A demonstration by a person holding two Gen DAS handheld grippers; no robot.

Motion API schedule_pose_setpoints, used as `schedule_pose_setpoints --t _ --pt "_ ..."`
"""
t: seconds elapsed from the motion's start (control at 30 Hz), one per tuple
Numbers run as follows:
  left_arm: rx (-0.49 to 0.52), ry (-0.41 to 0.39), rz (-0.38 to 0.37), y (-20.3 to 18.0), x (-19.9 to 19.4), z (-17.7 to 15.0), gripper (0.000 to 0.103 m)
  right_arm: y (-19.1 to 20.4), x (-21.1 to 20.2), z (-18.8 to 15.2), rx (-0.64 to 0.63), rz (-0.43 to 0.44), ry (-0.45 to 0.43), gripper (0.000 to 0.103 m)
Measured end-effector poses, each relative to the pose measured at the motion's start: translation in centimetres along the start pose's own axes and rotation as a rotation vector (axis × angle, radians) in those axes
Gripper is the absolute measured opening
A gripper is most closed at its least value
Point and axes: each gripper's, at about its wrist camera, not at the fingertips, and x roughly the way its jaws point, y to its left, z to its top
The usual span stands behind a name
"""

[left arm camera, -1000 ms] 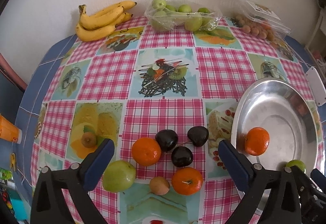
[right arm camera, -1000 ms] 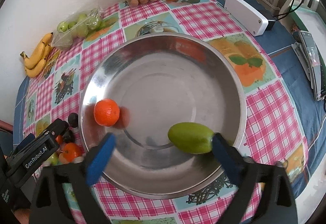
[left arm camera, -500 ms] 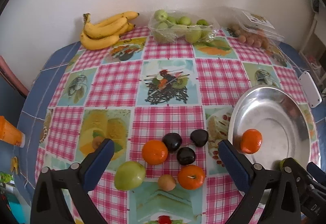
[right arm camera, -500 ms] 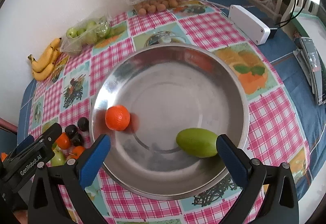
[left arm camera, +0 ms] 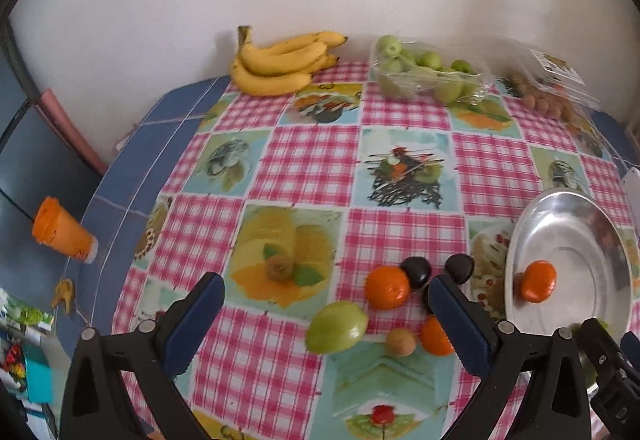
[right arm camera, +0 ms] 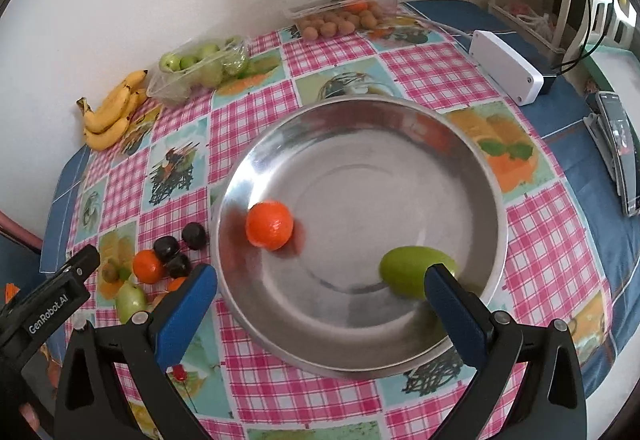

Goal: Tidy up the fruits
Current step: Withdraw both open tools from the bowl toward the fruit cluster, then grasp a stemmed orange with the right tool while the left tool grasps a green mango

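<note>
A steel bowl (right arm camera: 380, 196) holds an orange (right arm camera: 269, 225) at its left and a green mango (right arm camera: 416, 272) at its near right. My right gripper (right arm camera: 320, 300) hovers open over the bowl's near rim, with nothing between its fingers. Left of the bowl (left arm camera: 572, 232), loose fruit lies on the checked cloth: a green apple (left arm camera: 337, 327), two oranges (left arm camera: 387, 287) (left arm camera: 436, 336), dark plums (left arm camera: 416, 271), a small brown fruit (left arm camera: 400, 341) and a kiwi (left arm camera: 280, 267). My left gripper (left arm camera: 326, 304) is open above the apple, holding nothing. Its right finger hides part of one plum.
Bananas (left arm camera: 280, 64), a bag of green fruit (left arm camera: 428, 74) and a clear box of brown fruit (right arm camera: 340, 12) line the wall. A white box (right arm camera: 506, 66) with cables sits at the right. An orange cup (left arm camera: 60, 232) is off the table's left edge.
Both grippers have drawn back and risen, so more of the table shows. The left gripper has shifted left, leaving the loose fruit right of its centre. No fruit moved.
</note>
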Motion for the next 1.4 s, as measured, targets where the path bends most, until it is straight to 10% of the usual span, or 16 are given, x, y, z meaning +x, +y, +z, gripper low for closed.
schedule_pose_setpoints --t 0.33,1.4 --pt "-0.034 0.077 0.102 3.9 0.5 -1.0 0.103 2.1 -0.8 -0.8 -0.042 -0.037 -0.046 0.103" --pt "-0.132 0.231 -0.069 7.5 3.9 -1.6 0.103 9.1 0.6 -2.0 -0.178 -0.090 0.016 0.103"
